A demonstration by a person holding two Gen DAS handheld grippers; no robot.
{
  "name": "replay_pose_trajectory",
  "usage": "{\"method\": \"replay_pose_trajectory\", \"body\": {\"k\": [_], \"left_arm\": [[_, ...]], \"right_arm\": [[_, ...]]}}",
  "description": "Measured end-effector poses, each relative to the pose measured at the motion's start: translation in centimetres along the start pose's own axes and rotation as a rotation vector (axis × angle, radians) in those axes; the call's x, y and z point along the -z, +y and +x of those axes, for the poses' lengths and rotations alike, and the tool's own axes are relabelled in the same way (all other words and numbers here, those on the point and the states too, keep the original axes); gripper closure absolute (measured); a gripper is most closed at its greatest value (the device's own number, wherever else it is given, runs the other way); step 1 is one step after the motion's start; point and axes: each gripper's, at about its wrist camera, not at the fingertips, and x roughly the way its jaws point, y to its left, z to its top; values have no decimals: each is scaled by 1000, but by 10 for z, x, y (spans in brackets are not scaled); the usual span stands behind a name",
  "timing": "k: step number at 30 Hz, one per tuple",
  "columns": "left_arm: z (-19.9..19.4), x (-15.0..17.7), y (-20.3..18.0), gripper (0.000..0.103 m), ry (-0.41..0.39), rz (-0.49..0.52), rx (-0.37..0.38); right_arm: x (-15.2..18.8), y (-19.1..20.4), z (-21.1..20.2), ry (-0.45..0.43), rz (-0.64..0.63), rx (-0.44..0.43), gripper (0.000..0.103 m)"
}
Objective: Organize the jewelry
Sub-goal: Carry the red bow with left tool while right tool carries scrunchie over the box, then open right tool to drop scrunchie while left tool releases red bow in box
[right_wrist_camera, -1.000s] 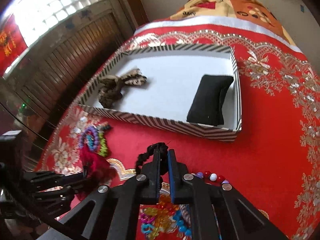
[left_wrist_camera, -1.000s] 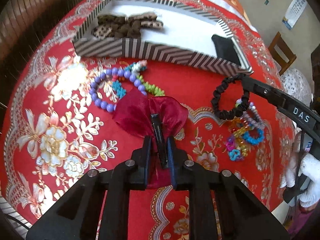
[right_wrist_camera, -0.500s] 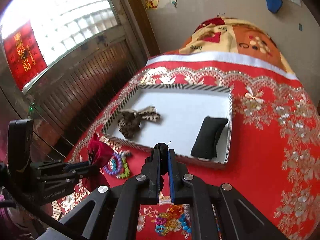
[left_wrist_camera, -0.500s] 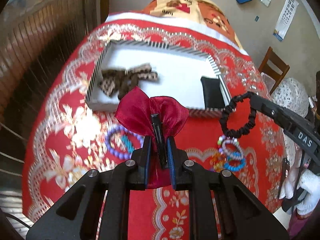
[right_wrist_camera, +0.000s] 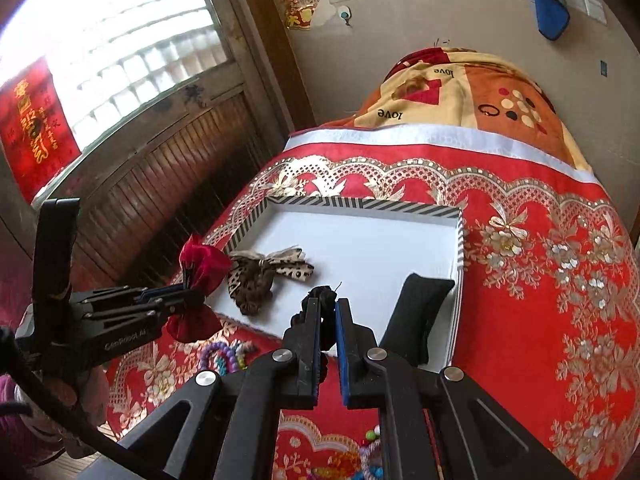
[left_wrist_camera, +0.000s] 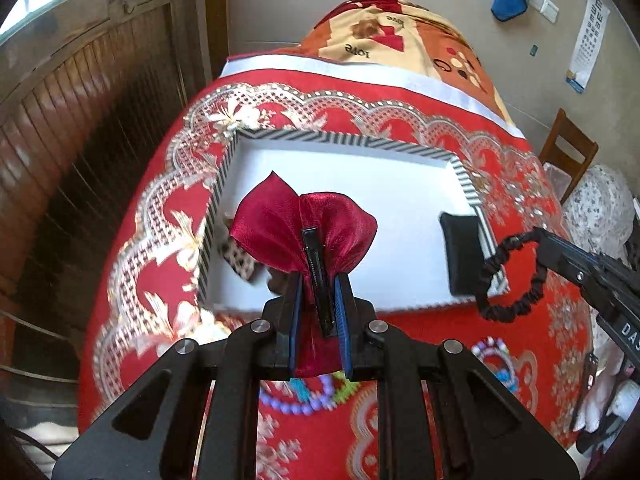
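While the left gripper (left_wrist_camera: 320,300) squeezes tight on the black clip of the red bow (left_wrist_camera: 304,228), the bow is up in the air, over the near left part of the striped tray (left_wrist_camera: 466,176). The clip's long side points straight away along the fingers, toward the far end of the tray.

The right gripper (right_wrist_camera: 328,320) is nearly closed on the black hair tie (left_wrist_camera: 512,276), which hangs as a loop in the air beside the tray's near right corner.

Inside the tray, a leopard bow (right_wrist_camera: 264,276) lies on the left, and a black cushion (right_wrist_camera: 420,312) sits at the near right. The white floor between them is bare.

For the next move, the tray lies ahead of and below both grippers. The left hand looks closer to a drop, since its bow is already over the tray, right by the leopard bow. Letting go too soon could land one bow on the other.

Bead bracelets (left_wrist_camera: 304,396) are on the red cloth (right_wrist_camera: 560,280), near the grippers.
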Motion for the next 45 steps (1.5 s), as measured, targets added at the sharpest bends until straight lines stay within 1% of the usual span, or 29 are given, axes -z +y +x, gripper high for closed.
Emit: {"method": "replay_pose_trajectory", "body": {"k": [11, 19, 27, 31, 35, 39, 42, 43, 44, 45], "left_arm": [[41, -44, 29, 89, 22, 6, -49], [66, -71, 42, 89, 43, 1, -54], [106, -97, 50, 89, 98, -28, -46], [125, -102, 52, 89, 122, -34, -55], [141, -102, 54, 88, 143, -45, -61], [154, -102, 56, 88, 168, -50, -58], [159, -102, 56, 75, 170, -55, -43], [160, -101, 57, 64, 169, -63, -29], [160, -101, 57, 59, 168, -71, -22], [159, -100, 58, 59, 163, -80, -16]], "right_arm": [[-32, -8, 43, 29, 13, 20, 97], [-51, -22, 68, 54, 35, 47, 97], [-68, -55, 108, 104, 87, 75, 97], [-72, -76, 136, 140, 128, 85, 97], [-71, -102, 164, 174, 181, 126, 97], [-68, -118, 180, 200, 216, 151, 97], [-65, -120, 182, 205, 207, 160, 96], [-64, -119, 181, 204, 201, 163, 92], [-63, -118, 178, 198, 195, 166, 82], [-62, -117, 174, 190, 194, 166, 75]]}}
